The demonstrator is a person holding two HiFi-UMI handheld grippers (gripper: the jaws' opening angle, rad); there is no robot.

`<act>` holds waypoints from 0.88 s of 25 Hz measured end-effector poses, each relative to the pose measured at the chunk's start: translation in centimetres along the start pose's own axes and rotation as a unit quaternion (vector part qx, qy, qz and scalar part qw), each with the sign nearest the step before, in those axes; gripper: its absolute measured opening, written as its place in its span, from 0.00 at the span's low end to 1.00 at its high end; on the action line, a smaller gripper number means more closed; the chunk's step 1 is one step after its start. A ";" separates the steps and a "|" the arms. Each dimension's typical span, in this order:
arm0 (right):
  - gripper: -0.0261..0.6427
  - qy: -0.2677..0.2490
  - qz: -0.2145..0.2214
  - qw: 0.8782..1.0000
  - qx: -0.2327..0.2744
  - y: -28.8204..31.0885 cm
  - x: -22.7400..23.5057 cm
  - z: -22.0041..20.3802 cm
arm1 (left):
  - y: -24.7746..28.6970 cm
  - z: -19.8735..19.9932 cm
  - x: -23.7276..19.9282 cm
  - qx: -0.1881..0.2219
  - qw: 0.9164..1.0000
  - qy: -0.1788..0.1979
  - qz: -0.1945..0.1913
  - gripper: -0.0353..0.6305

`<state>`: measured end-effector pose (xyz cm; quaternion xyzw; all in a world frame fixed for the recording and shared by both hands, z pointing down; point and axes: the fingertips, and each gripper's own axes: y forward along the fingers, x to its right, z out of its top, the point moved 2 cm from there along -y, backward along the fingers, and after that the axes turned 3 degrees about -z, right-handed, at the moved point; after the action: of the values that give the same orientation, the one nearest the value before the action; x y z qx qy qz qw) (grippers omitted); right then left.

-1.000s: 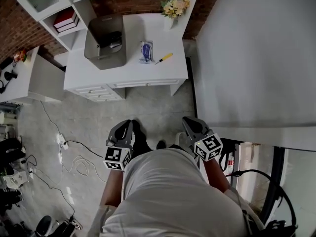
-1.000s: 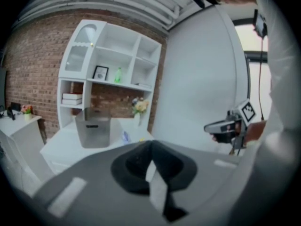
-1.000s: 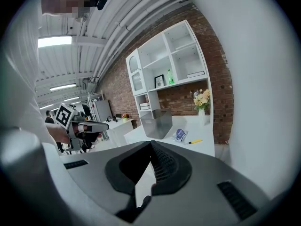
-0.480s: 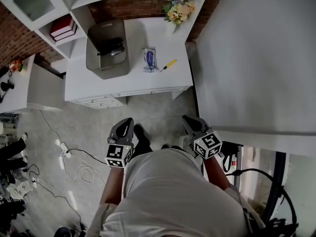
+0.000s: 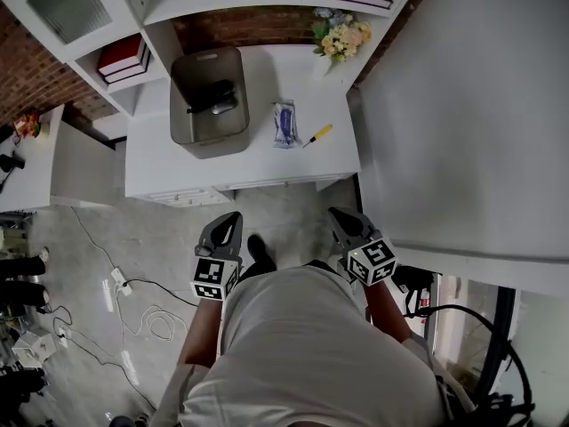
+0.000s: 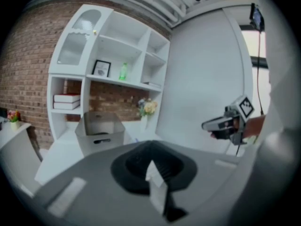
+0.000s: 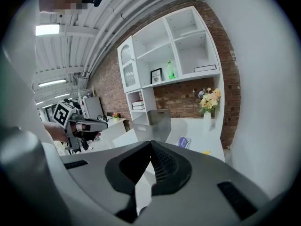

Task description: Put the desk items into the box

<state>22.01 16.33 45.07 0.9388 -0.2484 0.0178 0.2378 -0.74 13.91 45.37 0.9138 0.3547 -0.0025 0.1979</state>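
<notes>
Box (image 5: 210,105) stands on the white table (image 5: 151,163), dark items inside. Blue packet (image 5: 284,124) and yellow-handled item (image 5: 318,134) lie just right of it. Left tool (image 5: 233,218) and right tool (image 5: 337,214): both clenched, empty, well short of the table.

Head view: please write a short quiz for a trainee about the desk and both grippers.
1. Which item lies on the desk just right of the blue packet in the head view? A) yellow-handled tool B) red book C) green bottle
2. True or false: both grippers hold an item.
3. Fill in: in the head view the grey box stands ___ of the packet.
Key: 1 A. 2 False: left gripper and right gripper are shut, empty. 3 left.
</notes>
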 end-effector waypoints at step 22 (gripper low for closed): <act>0.04 -0.001 -0.012 1.000 -0.015 8.5 0.1 3.5 | 2.0 1.3 -7.4 -0.010 1.000 -0.010 -0.015 0.06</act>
<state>17.77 8.18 45.73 0.9379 -0.2379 0.0106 0.2522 -4.76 7.31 45.97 0.9063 0.3661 -0.0113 0.2108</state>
